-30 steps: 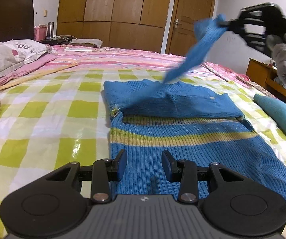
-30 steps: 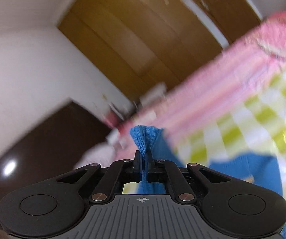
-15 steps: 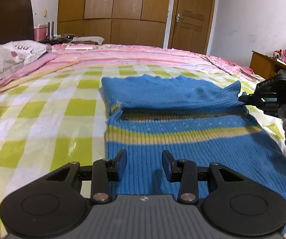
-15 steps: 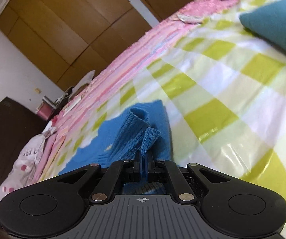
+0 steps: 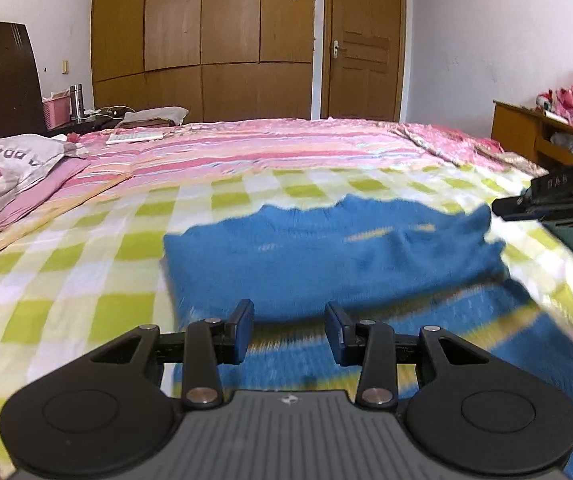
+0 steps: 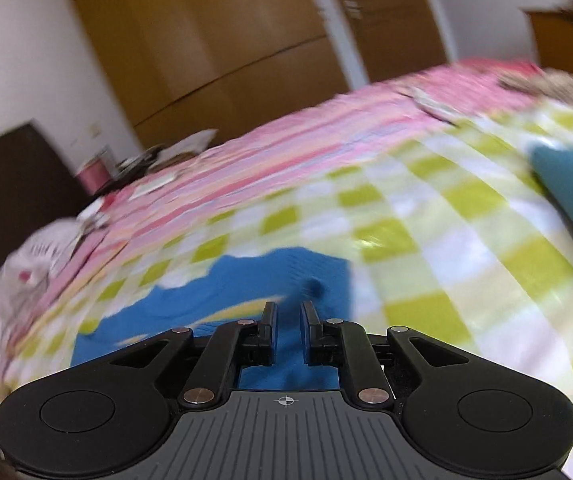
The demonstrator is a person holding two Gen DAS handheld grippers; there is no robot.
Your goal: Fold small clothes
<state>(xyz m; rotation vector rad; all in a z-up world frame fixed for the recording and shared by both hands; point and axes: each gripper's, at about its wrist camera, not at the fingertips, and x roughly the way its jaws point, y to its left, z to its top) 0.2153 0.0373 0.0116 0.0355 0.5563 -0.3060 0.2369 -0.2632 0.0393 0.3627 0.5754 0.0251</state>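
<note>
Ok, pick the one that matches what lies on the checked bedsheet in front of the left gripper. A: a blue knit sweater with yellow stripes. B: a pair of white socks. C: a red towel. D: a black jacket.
A: in the left wrist view a blue knit sweater with yellow stripes lies spread on the checked bedsheet, its upper part folded over, just ahead of the left gripper.

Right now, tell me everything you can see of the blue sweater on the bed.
The sweater is blue ribbed knit with yellow stripes, lying flat on the green checked sheet. Its upper part and sleeves are folded over the body, leaving a thick blue band across the top. The left claw hovers open over its lower half, holding nothing. The right claw, at the far right corner, is opening; the knit lies below its jaws, not pinched.
</note>
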